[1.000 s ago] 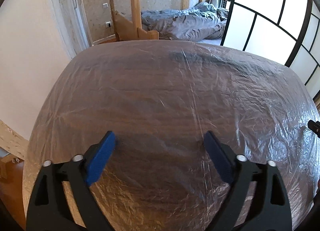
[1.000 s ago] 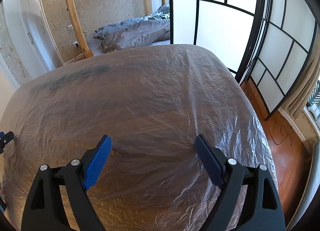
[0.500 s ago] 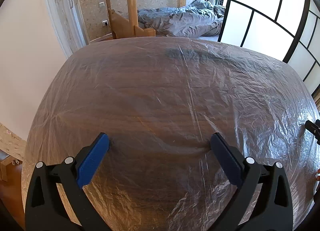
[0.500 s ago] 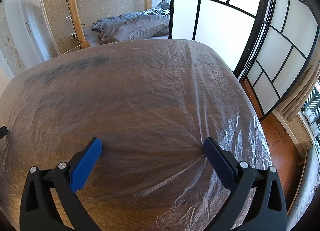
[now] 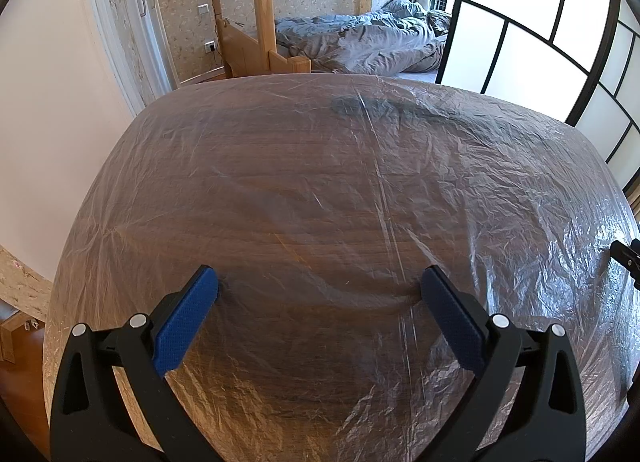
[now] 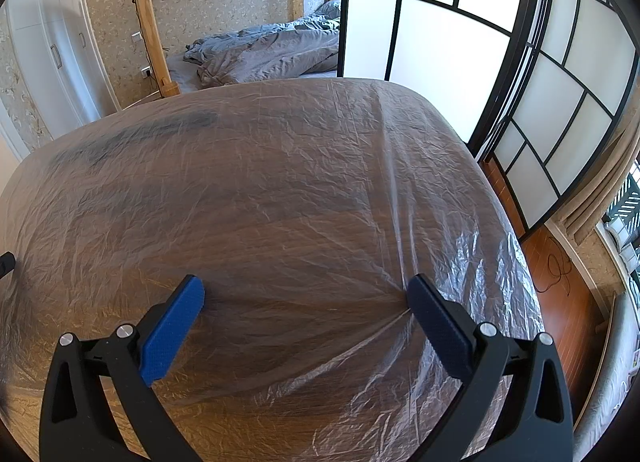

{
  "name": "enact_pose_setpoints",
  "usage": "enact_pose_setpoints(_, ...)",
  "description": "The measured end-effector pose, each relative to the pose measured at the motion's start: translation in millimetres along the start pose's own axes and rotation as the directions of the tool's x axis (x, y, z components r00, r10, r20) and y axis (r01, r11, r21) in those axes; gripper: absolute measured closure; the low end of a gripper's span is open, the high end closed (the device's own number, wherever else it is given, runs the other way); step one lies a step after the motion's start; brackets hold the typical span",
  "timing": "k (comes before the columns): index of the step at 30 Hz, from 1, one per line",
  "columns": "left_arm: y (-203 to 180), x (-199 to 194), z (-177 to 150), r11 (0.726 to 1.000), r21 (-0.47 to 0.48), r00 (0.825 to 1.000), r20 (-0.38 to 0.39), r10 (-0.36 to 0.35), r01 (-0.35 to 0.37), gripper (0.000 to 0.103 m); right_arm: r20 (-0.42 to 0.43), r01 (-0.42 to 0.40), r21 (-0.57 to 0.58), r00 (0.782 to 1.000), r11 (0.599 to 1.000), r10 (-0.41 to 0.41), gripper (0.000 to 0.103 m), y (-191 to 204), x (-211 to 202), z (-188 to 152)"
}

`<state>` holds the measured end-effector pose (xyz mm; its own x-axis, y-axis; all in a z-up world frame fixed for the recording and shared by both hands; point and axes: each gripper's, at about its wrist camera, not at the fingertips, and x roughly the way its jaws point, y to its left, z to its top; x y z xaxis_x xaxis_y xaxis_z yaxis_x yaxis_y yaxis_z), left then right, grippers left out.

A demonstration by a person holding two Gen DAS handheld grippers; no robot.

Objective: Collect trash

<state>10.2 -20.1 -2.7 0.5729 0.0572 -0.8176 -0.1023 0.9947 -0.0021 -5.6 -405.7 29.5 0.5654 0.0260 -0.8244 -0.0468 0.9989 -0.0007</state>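
A thin, crinkled clear plastic sheet [image 5: 320, 166] covers the whole brown wooden table [image 6: 280, 190] and hangs over its edges. My left gripper [image 5: 319, 278] is open wide. Both blue fingertips [image 5: 206, 282] rest on the sheet, which puckers slightly around them. My right gripper [image 6: 306, 284] is open just as wide. Creases in the film fan out from its right fingertip [image 6: 418, 288]. Nothing is between either pair of jaws except the flat sheet. A dark smudge [image 5: 360, 106] shows under the sheet near the far edge.
Beyond the table stands a wooden bunk bed [image 5: 262, 2] with a grey duvet [image 5: 360, 42]. A black-framed sliding screen [image 6: 440, 42] is at the right, above wood floor with a cable [image 6: 556, 270]. A white wall [image 5: 48, 102] is close on the left.
Both grippers' jaws have spread wider. Their fingertips now sit against the sheet, and fresh creases have gathered at them.
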Motion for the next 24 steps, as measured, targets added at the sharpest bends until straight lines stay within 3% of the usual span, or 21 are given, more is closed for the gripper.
enact_pose_setpoints(24,-0.2,-0.5,-1.4,1.000,0.002,1.000,0.001,-0.003,0.003,0.001,0.000,0.000,0.000,1.000,1.000,0.000,0.004,-0.7,0.0,0.4)
